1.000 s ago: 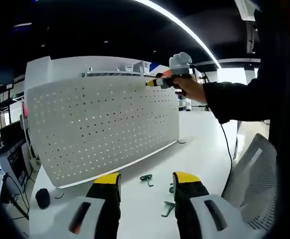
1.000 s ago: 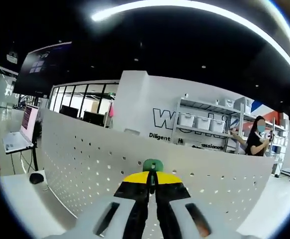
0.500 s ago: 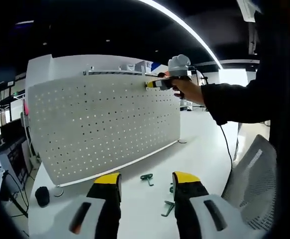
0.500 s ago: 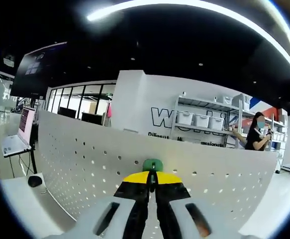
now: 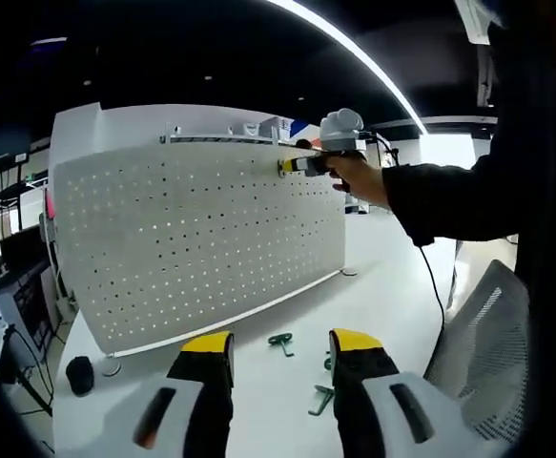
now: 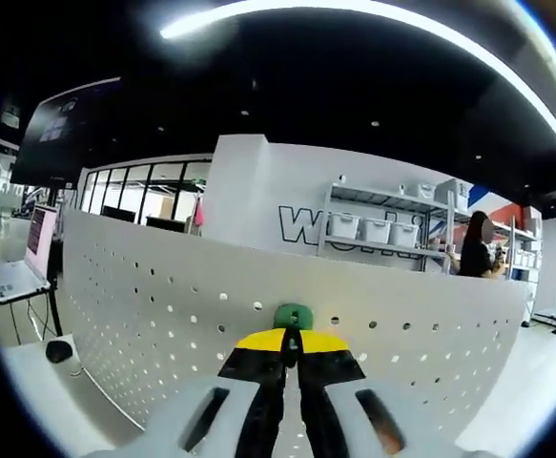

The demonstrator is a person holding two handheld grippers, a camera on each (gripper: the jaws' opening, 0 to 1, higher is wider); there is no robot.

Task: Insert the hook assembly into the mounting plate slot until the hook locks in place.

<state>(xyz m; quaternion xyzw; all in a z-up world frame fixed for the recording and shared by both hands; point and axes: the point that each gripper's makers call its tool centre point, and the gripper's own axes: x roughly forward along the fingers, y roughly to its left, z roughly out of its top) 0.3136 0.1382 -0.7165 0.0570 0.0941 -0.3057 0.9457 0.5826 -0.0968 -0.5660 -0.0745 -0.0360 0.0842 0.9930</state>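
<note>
Right now your right gripper (image 6: 292, 348) is clamped on a green hook (image 6: 293, 316), jaws pressed together with the hook's rounded top poking out above the yellow tips. In the right gripper view the hook sits right in front of the white perforated mounting plate (image 6: 163, 315), near its upper edge; can't tell if it's touching or seated in a hole.

From the left gripper view, your right gripper (image 5: 301, 164) is up at the plate's (image 5: 192, 239) top edge, toward its right end, with your hand (image 5: 359, 176) wrapped round the handle.

Your left gripper (image 5: 279, 355) is released, jaws spread apart, nothing between them, hovering low over the white table (image 5: 392, 286). Spare green hooks lie on the table beyond the jaw tips: one (image 5: 280, 342) between them, another (image 5: 319, 401) beside the right jaw. Plate stands upright on the table. Black mouse-like object (image 5: 80, 375) near its left end.
</note>
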